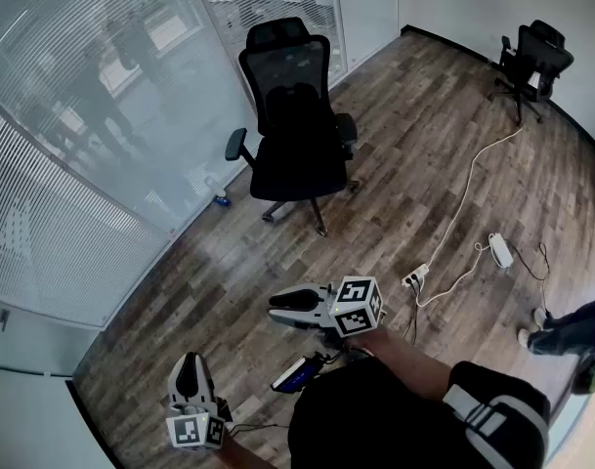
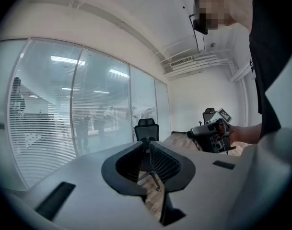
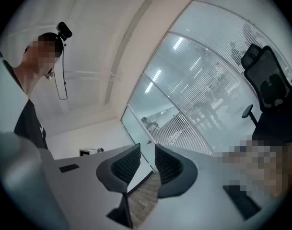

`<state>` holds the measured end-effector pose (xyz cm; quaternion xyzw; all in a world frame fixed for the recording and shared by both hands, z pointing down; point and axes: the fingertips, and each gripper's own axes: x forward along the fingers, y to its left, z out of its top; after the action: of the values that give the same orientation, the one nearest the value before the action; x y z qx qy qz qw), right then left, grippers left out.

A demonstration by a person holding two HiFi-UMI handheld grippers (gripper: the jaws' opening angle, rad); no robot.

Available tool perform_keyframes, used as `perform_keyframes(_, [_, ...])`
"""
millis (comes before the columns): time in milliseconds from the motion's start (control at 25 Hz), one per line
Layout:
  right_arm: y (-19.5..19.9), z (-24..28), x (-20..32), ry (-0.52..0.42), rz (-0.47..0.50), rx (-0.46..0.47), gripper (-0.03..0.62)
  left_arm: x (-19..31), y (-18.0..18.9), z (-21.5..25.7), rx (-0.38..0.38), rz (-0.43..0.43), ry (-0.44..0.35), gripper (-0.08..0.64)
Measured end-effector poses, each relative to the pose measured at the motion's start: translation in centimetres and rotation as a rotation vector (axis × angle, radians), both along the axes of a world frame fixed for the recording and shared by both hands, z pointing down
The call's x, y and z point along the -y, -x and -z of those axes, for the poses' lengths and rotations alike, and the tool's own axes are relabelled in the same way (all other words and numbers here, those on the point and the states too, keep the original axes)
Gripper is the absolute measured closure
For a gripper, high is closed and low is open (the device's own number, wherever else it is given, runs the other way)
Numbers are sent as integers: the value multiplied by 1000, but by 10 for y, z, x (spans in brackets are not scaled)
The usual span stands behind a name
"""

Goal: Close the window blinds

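White slatted blinds (image 1: 38,233) hang behind the curved glass wall at the left of the head view; higher up the slats (image 1: 92,57) let blurred figures show through. The left gripper view shows the same blinds (image 2: 40,123), and they fill the upper right of the right gripper view (image 3: 217,75). My left gripper (image 1: 187,367) is low at the bottom left, pointing toward the glass, its jaws together and empty (image 2: 146,145). My right gripper (image 1: 275,303) is held in front of the body, pointing left, jaws slightly apart with nothing between them (image 3: 147,148). Both are well short of the blinds.
A black office chair (image 1: 295,125) stands near the glass wall ahead. A second chair (image 1: 531,62) is at the far right wall. A white cable with a power strip (image 1: 414,279) and an adapter (image 1: 500,250) lies on the wood floor. Someone's feet (image 1: 561,328) are at right.
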<state>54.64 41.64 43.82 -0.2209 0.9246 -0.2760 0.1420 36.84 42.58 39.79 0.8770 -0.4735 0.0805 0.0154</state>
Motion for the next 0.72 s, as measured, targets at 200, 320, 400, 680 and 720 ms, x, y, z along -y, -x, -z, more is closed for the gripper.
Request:
perform_keyframes(200, [-20, -4, 0, 6, -45, 10, 489, 9, -20, -1, 27, -57, -3, 506])
perform_keyframes(320, [-25, -9, -5, 17, -43, 23, 489, 5, -20, -10, 42, -71, -12, 506])
perform_keyframes(400, [-26, -11, -8, 18, -30, 34, 489, 1, -20, -12, 39, -52, 2, 508])
perform_keyframes(680, [-1, -21, 7, 43, 32, 5, 489, -5, 11, -19, 51, 26, 19, 508])
perform_keyframes(720, [4, -21, 10, 46, 41, -3, 489, -3, 19, -21, 43, 43, 20, 508])
